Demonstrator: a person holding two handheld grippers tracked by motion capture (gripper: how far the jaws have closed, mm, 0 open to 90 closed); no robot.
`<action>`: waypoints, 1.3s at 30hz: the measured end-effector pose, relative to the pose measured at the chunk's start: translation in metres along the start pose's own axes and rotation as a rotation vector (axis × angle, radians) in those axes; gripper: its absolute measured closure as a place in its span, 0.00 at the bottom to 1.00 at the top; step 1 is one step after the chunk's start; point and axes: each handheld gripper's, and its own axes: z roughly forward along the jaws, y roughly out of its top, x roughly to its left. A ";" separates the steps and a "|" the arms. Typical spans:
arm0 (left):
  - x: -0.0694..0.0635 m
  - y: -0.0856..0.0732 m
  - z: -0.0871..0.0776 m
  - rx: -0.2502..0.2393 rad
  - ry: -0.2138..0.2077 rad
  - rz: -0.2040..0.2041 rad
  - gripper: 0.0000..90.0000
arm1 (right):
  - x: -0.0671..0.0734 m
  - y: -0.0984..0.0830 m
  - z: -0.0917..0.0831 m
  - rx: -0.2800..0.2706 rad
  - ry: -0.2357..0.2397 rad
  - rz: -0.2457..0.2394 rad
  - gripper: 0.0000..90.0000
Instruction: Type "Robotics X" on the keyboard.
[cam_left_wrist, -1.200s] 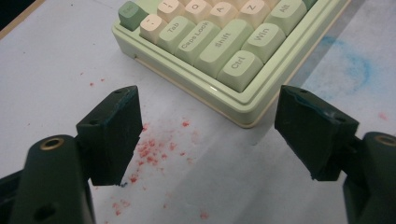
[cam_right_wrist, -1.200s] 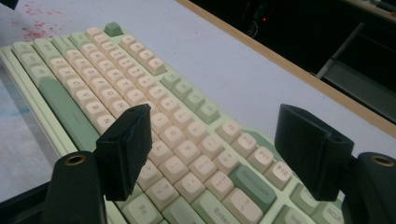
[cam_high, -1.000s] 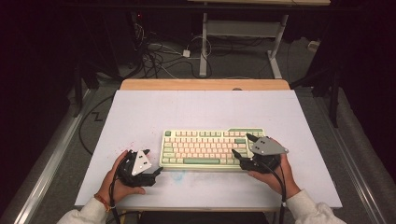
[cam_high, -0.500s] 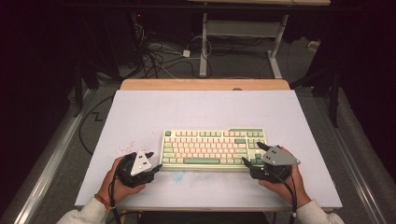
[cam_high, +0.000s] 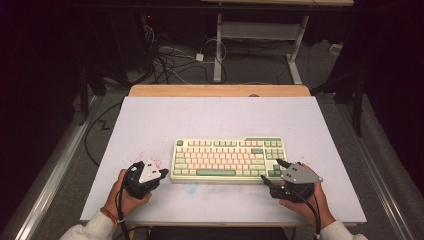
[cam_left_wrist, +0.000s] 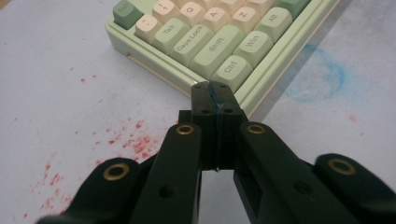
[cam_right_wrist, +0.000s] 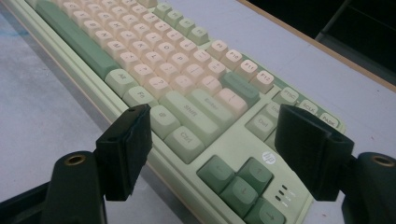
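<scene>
High view: keyboard lying square on the pale table, toward its near edge, with the left gripper just beside the near-left corner and the right gripper at the near-right corner. Nothing lifted or shifted yet, to judge by how flat the board sits; red speckles on the table by the left end.

Left gripper view: jaws just clamped together, tips meeting with nothing between them, aimed at the keyboard's corner below the Ctrl key. Looks poised to press or nudge, contact not yet certain. Blue smudge on the table beyond.

Right gripper view: jaws spread wide and gripping nothing, straddling the arrow keys and the corner of the case. Grasp seemingly still to come; most of the work apparently ahead.
</scene>
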 end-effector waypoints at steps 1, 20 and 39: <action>0.000 0.001 0.000 0.003 0.008 0.014 0.98 | 0.000 0.000 0.000 0.003 0.001 -0.001 0.31; 0.006 0.042 0.018 -0.037 -0.111 0.017 0.98 | 0.003 -0.001 0.006 0.022 0.016 -0.020 0.31; -0.007 0.085 0.057 -0.008 -0.192 0.077 0.98 | 0.004 -0.002 0.007 0.029 0.022 -0.028 0.32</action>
